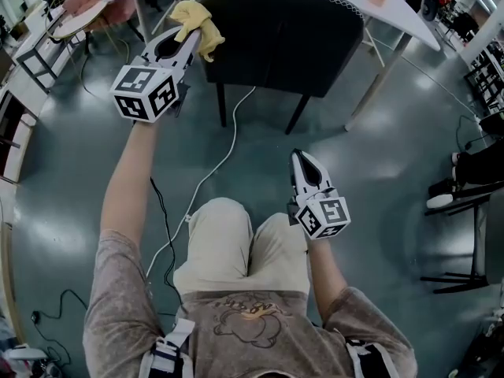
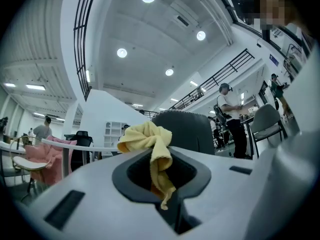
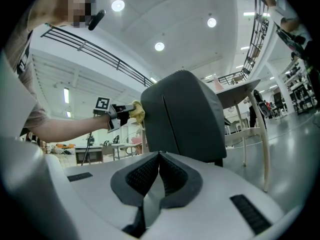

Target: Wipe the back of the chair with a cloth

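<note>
beside the chair (image 1: pixel 283 38)'s top corner, your left gripper (image 1: pixel 191 36) clamps the yellow cloth (image 1: pixel 200 20). your right gripper (image 1: pixel 302 161) has its jaws together, empty.

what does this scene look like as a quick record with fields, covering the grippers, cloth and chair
left gripper: raised, shut on the cloth
cloth: yellow, bunched, at the upper left corner of the chair back, seems to touch it
right gripper: held low above the person's lap, jaws together, empty
chair: dark, its back towards the person, pushed up to the table
table: white, beyond the chair
wiping: cloth at the chair back; how much has been wiped cannot be told
</note>
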`<state>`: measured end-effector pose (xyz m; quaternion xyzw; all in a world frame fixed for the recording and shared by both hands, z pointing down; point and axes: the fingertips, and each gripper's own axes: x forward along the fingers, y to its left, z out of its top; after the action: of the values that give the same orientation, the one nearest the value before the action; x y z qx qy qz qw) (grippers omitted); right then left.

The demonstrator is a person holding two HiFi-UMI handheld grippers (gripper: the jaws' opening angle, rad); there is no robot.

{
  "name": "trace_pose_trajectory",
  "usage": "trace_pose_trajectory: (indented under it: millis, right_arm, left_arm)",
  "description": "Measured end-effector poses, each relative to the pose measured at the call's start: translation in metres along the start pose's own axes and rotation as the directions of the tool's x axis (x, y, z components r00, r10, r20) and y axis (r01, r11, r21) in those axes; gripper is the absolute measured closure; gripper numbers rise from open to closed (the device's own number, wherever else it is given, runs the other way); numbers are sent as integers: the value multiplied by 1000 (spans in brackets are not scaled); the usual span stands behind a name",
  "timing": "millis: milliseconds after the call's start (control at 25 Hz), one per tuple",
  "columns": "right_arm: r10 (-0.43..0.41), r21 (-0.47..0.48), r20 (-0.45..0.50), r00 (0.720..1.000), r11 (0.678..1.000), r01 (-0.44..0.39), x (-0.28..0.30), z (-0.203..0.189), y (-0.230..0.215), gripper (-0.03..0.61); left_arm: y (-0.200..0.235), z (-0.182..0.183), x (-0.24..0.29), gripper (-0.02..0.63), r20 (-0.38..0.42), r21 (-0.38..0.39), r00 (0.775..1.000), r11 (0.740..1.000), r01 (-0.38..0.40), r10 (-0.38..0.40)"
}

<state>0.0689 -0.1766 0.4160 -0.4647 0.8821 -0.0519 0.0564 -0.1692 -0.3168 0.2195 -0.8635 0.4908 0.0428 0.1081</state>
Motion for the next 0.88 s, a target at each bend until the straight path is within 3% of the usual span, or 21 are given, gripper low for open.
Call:
trace_pose_trajectory:
  millis: [520, 880]
  right_arm:
    - [-9, -13, 1, 1000, 1000, 9, -5, 0, -2, 552]
    - [-35, -10, 8, 999, 999, 35, -15, 0, -11, 552]
  left_arm:
    - [-35, 7, 29, 560, 0, 37, 998, 997, 67, -67]
    - [-75, 18, 59, 560, 16, 2, 989, 989, 145, -145]
